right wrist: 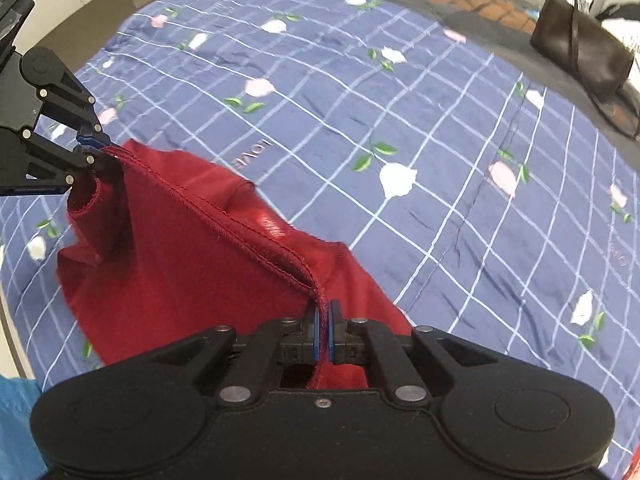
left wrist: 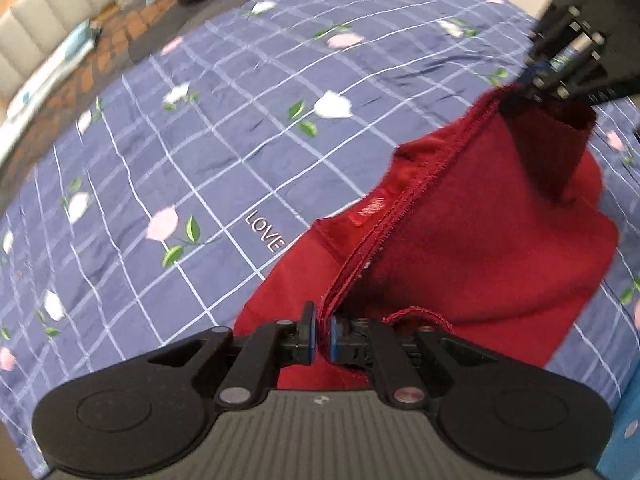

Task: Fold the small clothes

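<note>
Left gripper (left wrist: 322, 338) clamped on the stitched edge of the red garment (left wrist: 480, 248), jaws nearly closed. Right gripper (right wrist: 325, 334) pinching the same edge farther along, both raised above the garment's body.

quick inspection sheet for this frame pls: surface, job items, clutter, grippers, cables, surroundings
surface: blue checked bedsheet with flower print, lightly wrinkled.
job's things: one red garment, stitched edge lifted taut between both grippers, the rest draped on the sheet.
clutter: dark handbag at the far edge of the bed.
grippers: left gripper and right gripper both have jaws shut on the stitched edge.
cables: nothing seen.
surroundings: pale padded bed surround; blue cloth at the near edge.
</note>
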Demonstrator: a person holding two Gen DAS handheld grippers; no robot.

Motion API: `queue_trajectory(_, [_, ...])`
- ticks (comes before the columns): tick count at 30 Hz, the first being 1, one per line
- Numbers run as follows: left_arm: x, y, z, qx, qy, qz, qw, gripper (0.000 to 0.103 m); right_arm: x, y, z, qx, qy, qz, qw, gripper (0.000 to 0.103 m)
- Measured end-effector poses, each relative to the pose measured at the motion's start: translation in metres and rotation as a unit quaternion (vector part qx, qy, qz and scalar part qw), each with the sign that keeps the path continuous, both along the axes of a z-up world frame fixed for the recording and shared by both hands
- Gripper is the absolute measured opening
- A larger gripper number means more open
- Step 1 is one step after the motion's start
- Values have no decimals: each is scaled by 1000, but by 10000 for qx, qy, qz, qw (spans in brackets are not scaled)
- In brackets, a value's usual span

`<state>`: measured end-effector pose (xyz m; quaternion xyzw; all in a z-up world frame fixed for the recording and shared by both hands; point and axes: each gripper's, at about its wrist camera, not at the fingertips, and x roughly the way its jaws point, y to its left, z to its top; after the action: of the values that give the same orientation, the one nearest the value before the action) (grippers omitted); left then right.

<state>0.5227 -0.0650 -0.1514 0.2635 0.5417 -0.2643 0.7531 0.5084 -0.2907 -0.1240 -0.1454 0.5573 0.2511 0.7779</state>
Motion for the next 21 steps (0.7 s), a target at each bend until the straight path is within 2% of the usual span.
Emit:
queue_trajectory(1, [8,3,-6,-51,87,129,9999,17,5,0,-6,-4,62,-38,10000,3])
queue_trajectory(3, [20,10,-15,-167,235,416,9987,33,15,-1,-18,11,188,-133,9997,4])
queue_trajectory(4, [24,15,-18,-236,300,570,9976,36,18,-2,-22,39,241,-194,9995,5])
queue_trajectory(6, [29,23,-22,-353,370,853,9950,57,24,-4,-31,104,328,-364,9987,9])
queue_trajectory(7, [29,27,-24,-434,392,971,9936,64,27,-6,-34,133,350,-447,9983,12])
queue_trajectory(9, [30,38,-25,-713,367,1317,9880,86,32,-9,-41,200,400,-610,9971,13])
queue_trajectory(12, [28,55,-26,-1160,381,1913,9739,94,34,-15,-47,302,359,-911,9947,20])
queue_trajectory(16, [25,72,-26,-1556,369,2643,9511,94,29,-28,-48,429,121,-1444,9885,62])
queue_trajectory(17, [21,74,-24,-1629,299,2727,9477,96,26,-32,-47,470,57,-1603,9859,71])
queue_trajectory(19, [9,75,-20,-1725,56,2809,9441,99,14,-38,-45,567,-88,-1936,9794,82])
queue_trajectory(21, [-8,72,-19,-1824,-203,2832,9413,102,-2,-41,-45,679,-151,-2210,9728,86])
